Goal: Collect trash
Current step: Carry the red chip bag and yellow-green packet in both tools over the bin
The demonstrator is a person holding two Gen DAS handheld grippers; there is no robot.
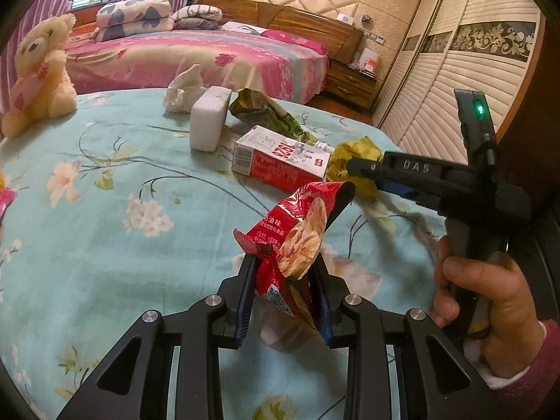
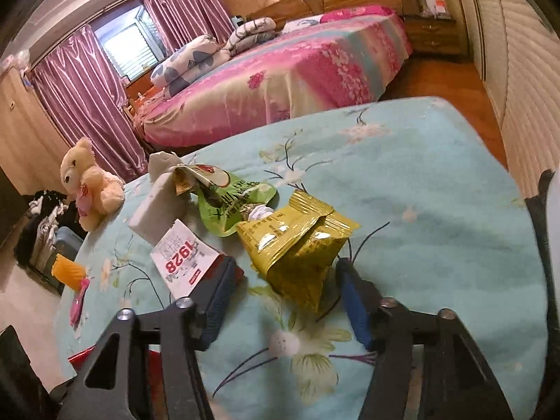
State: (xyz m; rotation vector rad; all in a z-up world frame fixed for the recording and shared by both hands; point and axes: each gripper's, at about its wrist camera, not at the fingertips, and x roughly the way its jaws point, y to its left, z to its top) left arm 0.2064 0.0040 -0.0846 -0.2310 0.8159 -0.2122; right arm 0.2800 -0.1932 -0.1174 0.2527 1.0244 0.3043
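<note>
My left gripper (image 1: 285, 269) is shut on a red snack wrapper (image 1: 297, 238) and holds it above the floral turquoise bedcover (image 1: 105, 192). My right gripper (image 2: 285, 273) is open, its jaws on either side of a crumpled yellow wrapper (image 2: 297, 245) lying on the cover; it also shows in the left wrist view (image 1: 353, 166) reaching into that yellow wrapper (image 1: 357, 154). Beside it lie a red and white carton (image 1: 280, 161) (image 2: 182, 259), a green wrapper (image 1: 266, 112) (image 2: 234, 203), a white foam block (image 1: 208, 120) (image 2: 154, 210) and a crumpled tissue (image 1: 182, 87) (image 2: 159, 164).
A plush bear (image 1: 38, 73) (image 2: 92, 182) sits at the cover's far left. An orange cup (image 2: 68, 271) and a pink item (image 2: 77, 301) lie near the left edge. A pink bed (image 2: 280, 70), a nightstand (image 1: 353, 80) and wardrobe doors (image 1: 455, 80) stand beyond.
</note>
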